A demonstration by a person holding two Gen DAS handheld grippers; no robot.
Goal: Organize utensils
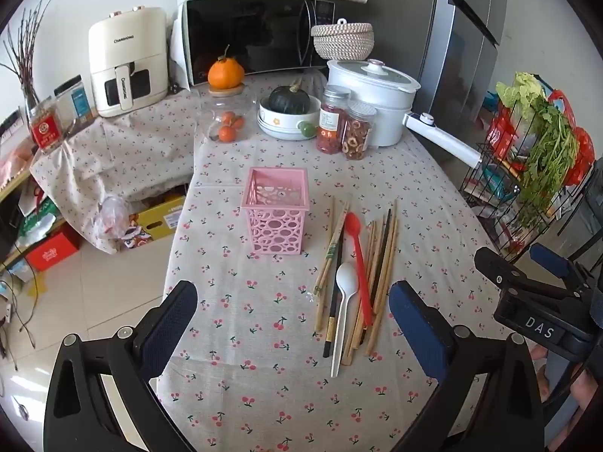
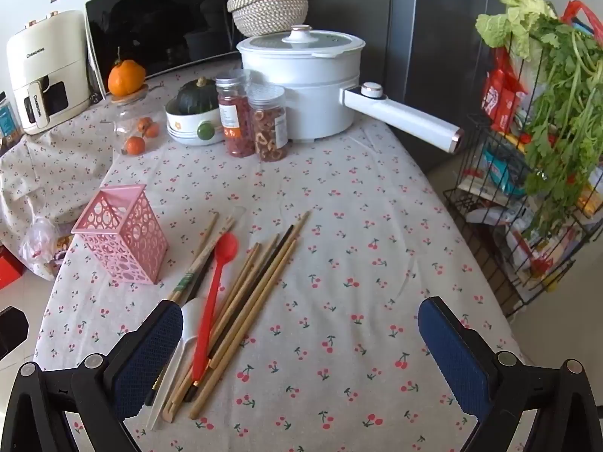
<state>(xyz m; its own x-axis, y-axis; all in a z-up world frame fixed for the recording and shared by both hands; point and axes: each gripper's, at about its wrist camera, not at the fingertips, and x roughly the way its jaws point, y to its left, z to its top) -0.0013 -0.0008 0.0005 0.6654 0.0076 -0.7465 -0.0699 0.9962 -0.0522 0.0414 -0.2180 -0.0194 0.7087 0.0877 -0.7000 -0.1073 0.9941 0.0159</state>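
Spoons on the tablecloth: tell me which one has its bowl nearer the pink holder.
The red spoon. Its bowl lies at the far end of the pile, beside the pink holder; the white spoon lies lower, bowl farther from it.

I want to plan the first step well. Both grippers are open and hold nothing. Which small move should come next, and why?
Probably lower the right gripper over the red spoon and close on its handle. It lies on top of the chopsticks, nearest that gripper, and the pink holder stands upright and empty beside the pile.
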